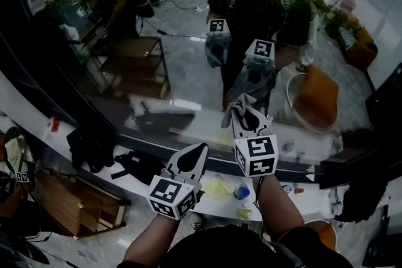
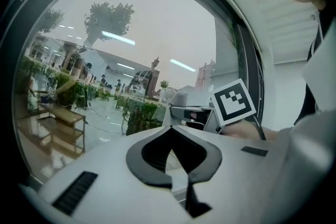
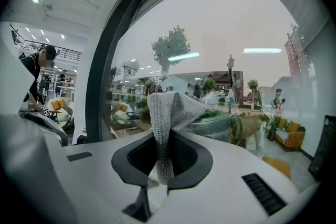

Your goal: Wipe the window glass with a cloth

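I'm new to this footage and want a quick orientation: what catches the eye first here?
A grey knitted cloth is pinched in the right tool, held up toward the large window glass ahead. Beside it, lower left, the left tool is shut and empty. Both tools' reflections show in the pane.

right tongs [image 3: 164,165] — cloth [image 3: 170,107] within, glass [image 3: 226,23] ahead

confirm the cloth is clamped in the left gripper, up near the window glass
Not the left. The right gripper view shows the cloth clamped in the right gripper, up near the window glass. The left gripper is shut on nothing.
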Motion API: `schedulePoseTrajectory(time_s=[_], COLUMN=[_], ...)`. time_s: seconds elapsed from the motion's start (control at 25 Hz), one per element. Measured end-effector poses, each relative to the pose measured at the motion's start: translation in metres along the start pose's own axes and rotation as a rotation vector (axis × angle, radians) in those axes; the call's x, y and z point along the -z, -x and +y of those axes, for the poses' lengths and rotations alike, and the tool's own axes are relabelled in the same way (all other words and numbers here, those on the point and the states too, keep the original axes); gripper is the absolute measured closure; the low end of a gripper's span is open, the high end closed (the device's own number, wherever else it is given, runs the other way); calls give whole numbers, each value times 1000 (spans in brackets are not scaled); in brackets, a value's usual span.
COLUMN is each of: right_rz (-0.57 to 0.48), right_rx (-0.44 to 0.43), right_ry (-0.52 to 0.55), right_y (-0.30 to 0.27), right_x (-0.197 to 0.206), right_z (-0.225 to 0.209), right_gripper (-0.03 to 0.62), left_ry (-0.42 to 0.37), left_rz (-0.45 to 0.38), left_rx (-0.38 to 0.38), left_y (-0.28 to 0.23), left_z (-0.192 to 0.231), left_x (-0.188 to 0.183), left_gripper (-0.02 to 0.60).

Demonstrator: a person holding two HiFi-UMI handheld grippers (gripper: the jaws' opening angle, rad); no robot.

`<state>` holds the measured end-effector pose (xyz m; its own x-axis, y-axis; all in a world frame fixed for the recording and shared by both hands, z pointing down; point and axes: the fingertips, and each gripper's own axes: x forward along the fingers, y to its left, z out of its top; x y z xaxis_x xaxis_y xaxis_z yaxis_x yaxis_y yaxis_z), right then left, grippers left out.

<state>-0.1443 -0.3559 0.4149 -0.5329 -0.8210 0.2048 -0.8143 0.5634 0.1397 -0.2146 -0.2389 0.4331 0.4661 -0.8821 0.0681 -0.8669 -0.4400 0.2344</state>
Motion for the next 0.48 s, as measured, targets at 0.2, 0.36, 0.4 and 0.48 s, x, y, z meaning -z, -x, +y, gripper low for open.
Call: schedulePoseTrajectory(time_s=[0.2,0.36,0.4,0.48], right_rz=[-8,-6,-5,-4], right_rx=[-9,-4,-2,2], right_ry=[-9,-11,-12,-17], right_y=[-21,-44,-45,-41], right_x=[1,2,3,3], right_z=[33,68,68,61], right_gripper=[542,542,542,542], left_ry=[-5,-10,-13,-19], left_rz=[13,16,17,20], left_rx=[0,5,5,8], left_y=[16,36,36,34], left_z=[30,67,68,61], left_x=[5,7,6,5], left_gripper=[574,574,574,574])
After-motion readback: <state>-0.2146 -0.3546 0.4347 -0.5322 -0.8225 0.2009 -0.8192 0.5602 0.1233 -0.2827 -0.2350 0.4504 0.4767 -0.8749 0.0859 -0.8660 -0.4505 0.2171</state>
